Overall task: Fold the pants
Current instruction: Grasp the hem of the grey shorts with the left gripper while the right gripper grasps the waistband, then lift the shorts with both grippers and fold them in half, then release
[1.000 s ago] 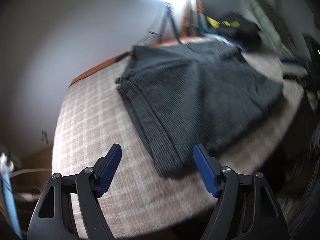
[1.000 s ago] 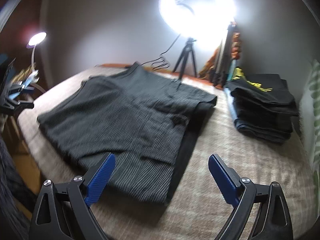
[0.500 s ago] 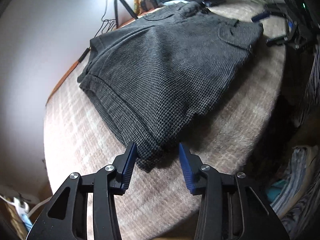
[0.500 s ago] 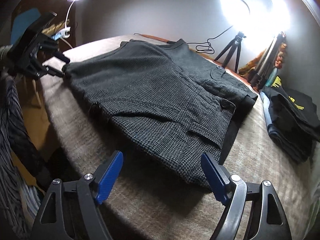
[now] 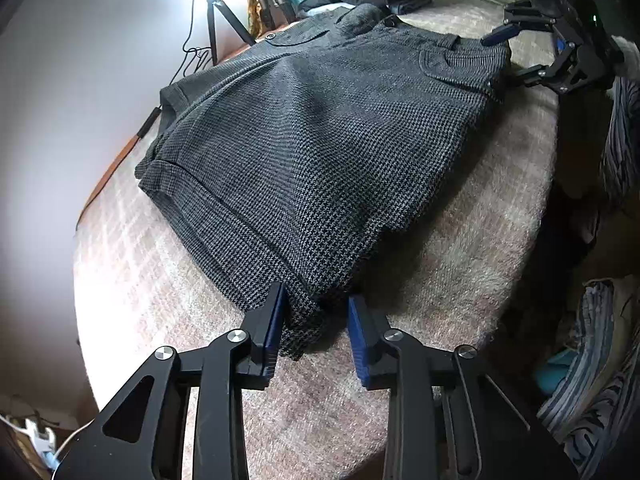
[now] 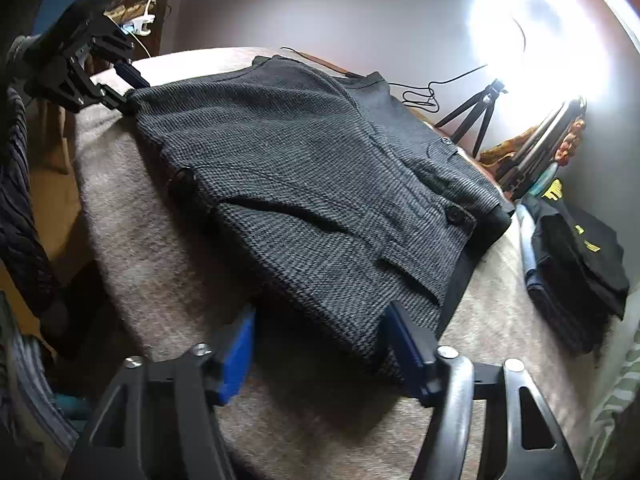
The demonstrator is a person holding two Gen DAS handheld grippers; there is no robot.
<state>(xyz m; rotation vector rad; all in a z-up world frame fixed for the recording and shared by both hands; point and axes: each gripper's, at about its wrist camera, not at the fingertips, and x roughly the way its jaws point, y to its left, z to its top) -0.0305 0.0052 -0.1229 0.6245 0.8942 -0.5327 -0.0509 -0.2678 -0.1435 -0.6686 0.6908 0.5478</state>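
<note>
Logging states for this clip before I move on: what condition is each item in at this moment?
Houndstooth shorts: folded in half, flat on the bed, waist button fastened.
Left gripper: open, fingers straddling the hem corner.
Right gripper: open, fingers straddling the waistband corner.
Ring light: switched on.
Stack of dark clothes: folded, piled beside the shorts.
Bed cover: spread flat.

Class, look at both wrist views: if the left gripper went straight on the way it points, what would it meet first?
The left gripper would meet the pants first, at their near hem corner, already between its open jaws.
</note>
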